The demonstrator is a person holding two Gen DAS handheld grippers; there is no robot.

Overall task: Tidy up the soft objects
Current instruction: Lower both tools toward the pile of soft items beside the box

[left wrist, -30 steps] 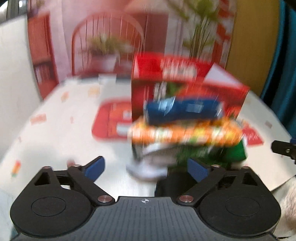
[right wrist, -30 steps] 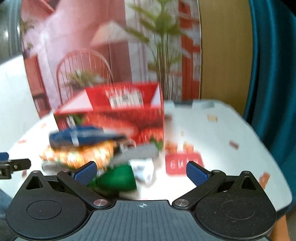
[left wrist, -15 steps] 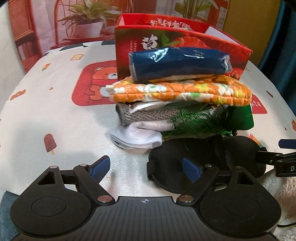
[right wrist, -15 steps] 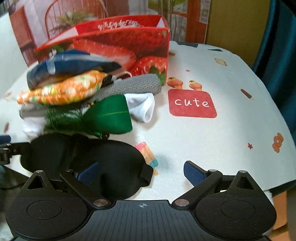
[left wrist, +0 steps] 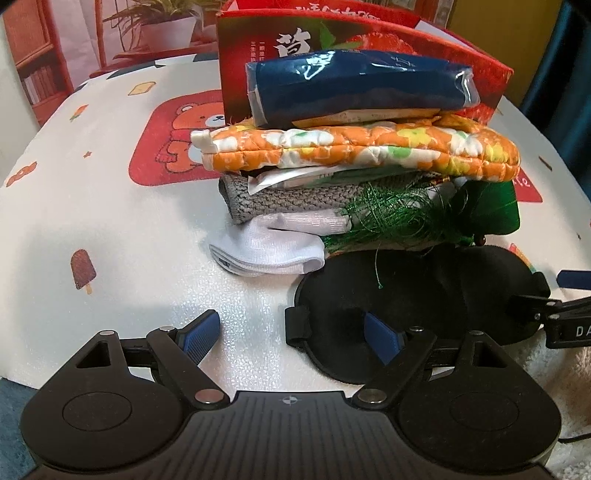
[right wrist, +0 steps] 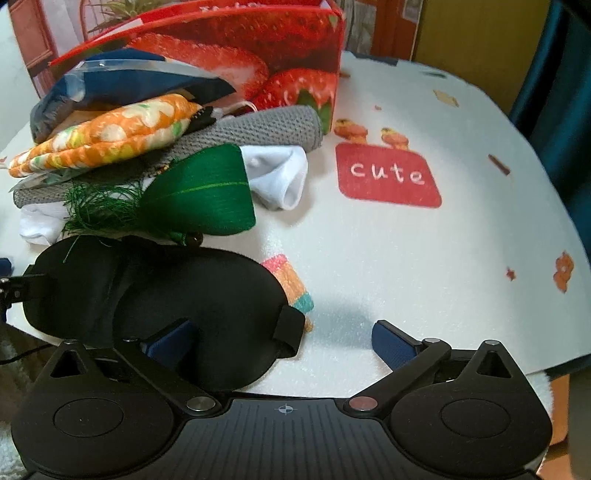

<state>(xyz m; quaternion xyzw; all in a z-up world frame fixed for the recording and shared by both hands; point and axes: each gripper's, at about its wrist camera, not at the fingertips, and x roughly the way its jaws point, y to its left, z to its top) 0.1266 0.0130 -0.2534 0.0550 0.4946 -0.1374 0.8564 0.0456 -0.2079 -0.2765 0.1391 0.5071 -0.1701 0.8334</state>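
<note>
Sleep mask (left wrist: 413, 306) between left gripper (left wrist: 291, 334) and right gripper (right wrist: 284, 341) (both spread wide), seemingly touching inner fingers.

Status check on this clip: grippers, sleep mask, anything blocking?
Left gripper open, right gripper open, both low at the black sleep mask. Mask flat on table, ungrasped. Green tassel threads trail onto mask from the stack behind.

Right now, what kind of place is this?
Probably a home-style tabletop set: a cartoon-print tablecloth, a strawberry carton, and a backdrop picturing a potted plant.
</note>
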